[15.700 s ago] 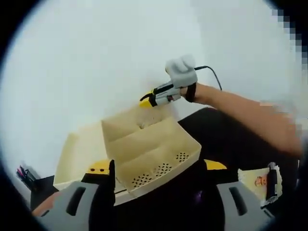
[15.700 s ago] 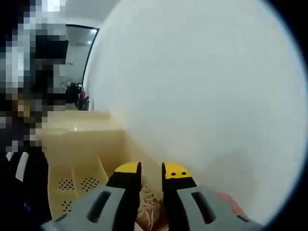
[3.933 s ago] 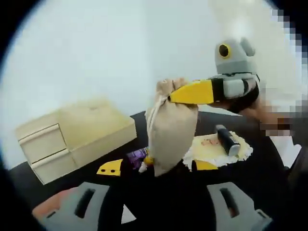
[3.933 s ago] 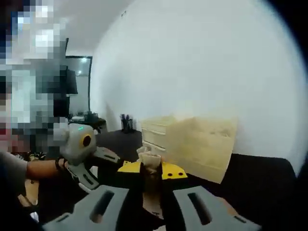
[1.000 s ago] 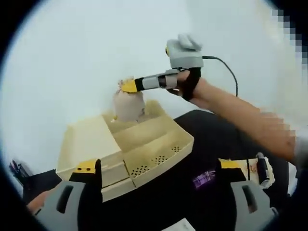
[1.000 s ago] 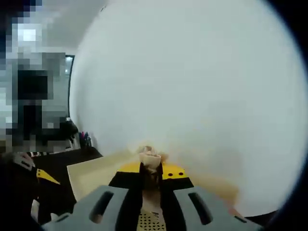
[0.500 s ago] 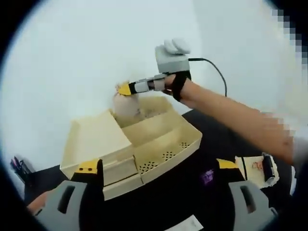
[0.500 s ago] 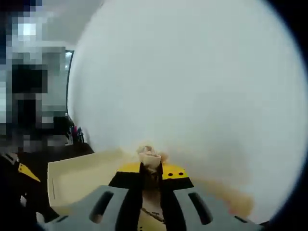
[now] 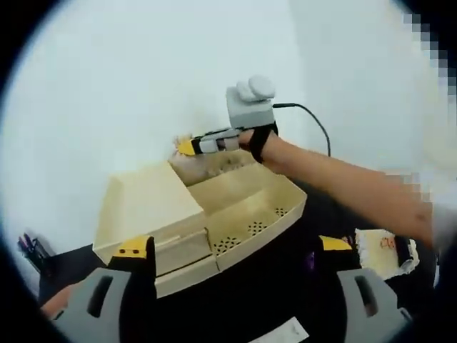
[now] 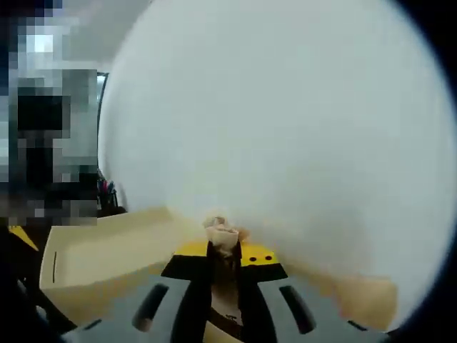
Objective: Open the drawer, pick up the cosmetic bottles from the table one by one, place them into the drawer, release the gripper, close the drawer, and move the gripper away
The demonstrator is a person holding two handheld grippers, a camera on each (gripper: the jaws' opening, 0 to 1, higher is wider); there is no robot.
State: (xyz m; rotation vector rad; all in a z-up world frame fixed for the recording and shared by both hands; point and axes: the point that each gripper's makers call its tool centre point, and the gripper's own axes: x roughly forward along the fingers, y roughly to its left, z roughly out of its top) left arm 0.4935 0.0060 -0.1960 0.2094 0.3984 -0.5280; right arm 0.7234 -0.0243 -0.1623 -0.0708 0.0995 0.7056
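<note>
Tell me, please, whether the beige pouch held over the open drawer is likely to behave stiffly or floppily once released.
Probably floppy: the pouch looks like soft cloth, bunched where the right gripper pinches its neck. It would likely slump in the drawer, not roll. Its weight can't be judged.

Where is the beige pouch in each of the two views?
Left gripper view: the pouch is above centre, under the right gripper, low in the open drawer's back section.
Right gripper view: its gathered neck is at bottom centre, pinched between the jaws.
Shared landmark: the cream drawer unit.
</note>
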